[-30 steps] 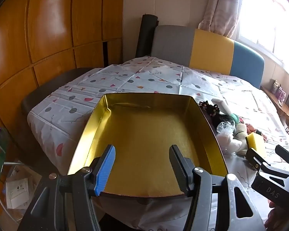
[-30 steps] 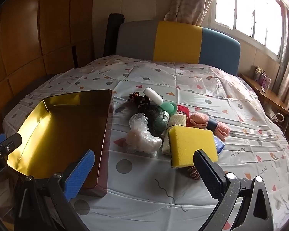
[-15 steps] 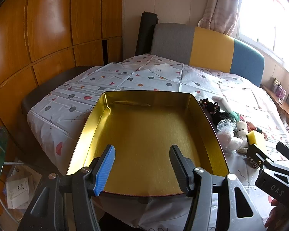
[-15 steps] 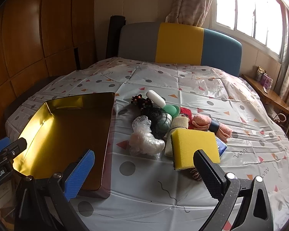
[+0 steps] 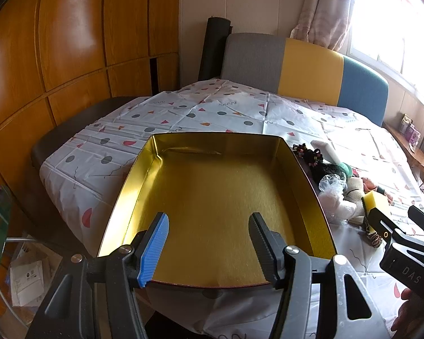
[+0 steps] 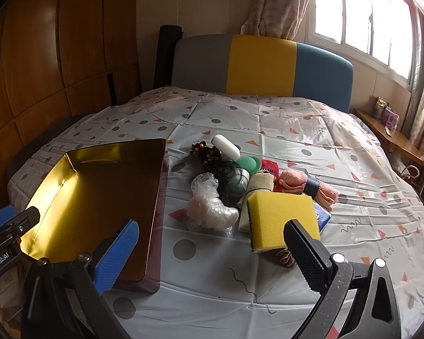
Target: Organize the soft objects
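My left gripper (image 5: 209, 243) fills the bottom of the left wrist view, its blue and black fingers spread wide with nothing between them, hanging over the near edge of the gold tin tray (image 5: 308, 175). The tray lies in the centre of that frame on the patterned tablecloth (image 5: 183, 113), and its gold floor is bare.

My right gripper (image 6: 212, 251) sits low in the right wrist view, also wide open and holding nothing. Its black finger (image 6: 305, 251) stands at lower right, just in front of the yellow sponge (image 6: 282, 217); I cannot tell whether it touches it.

The soft things lie heaped in the middle of that frame, just right of the tray (image 6: 155, 197). The sponge is the nearest of them. To its left lies a crumpled clear plastic bag (image 6: 209, 206), with a dark mesh net (image 6: 231, 178) behind it. Further back are a beaded dark bundle (image 6: 206, 152), a white bar (image 6: 226, 147) and a green round pad (image 6: 248, 162). A pink rolled cloth with a dark band (image 6: 296, 183) lies to the right, and a blue piece (image 6: 322, 216) peeks out from behind the sponge.

In the left wrist view the same heap shows at middle right, with the right gripper (image 5: 401, 226) at the frame's lower right edge.
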`<state>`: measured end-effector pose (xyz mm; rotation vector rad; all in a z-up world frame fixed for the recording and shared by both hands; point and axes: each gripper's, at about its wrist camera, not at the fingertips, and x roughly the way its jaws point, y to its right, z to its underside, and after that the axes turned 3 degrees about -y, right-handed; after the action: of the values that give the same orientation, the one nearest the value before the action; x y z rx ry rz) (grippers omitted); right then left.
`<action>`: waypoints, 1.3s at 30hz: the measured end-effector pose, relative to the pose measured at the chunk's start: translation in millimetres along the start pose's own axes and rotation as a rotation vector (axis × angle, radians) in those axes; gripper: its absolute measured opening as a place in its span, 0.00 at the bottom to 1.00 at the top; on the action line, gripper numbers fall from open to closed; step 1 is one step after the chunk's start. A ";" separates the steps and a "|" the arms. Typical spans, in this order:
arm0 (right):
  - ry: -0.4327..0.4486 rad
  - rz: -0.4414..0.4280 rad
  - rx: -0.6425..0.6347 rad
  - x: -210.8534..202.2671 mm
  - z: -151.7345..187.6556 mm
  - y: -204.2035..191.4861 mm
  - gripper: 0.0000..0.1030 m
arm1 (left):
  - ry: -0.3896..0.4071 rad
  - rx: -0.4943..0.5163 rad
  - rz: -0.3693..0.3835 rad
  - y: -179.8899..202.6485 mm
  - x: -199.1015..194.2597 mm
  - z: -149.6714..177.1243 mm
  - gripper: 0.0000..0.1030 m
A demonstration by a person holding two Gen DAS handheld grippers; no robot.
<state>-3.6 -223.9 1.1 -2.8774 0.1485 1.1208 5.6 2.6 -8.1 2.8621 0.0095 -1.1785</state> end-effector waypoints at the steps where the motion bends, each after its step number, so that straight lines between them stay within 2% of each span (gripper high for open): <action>1: 0.002 0.001 -0.001 -0.4 -0.2 0.2 1.00 | 0.000 0.000 -0.001 -0.4 0.0 0.1 0.58; 19: 0.019 0.018 0.017 -4.6 -2.0 13.3 1.00 | -0.009 0.012 -0.004 2.3 0.4 0.2 0.58; 39: 0.041 0.056 0.090 -7.4 -10.8 54.0 1.00 | -0.021 0.047 -0.008 13.5 2.2 1.3 0.58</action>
<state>-7.5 -277.9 13.4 -2.8342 0.2757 1.0354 6.6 -11.0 -10.0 2.8923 -0.0077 -1.2263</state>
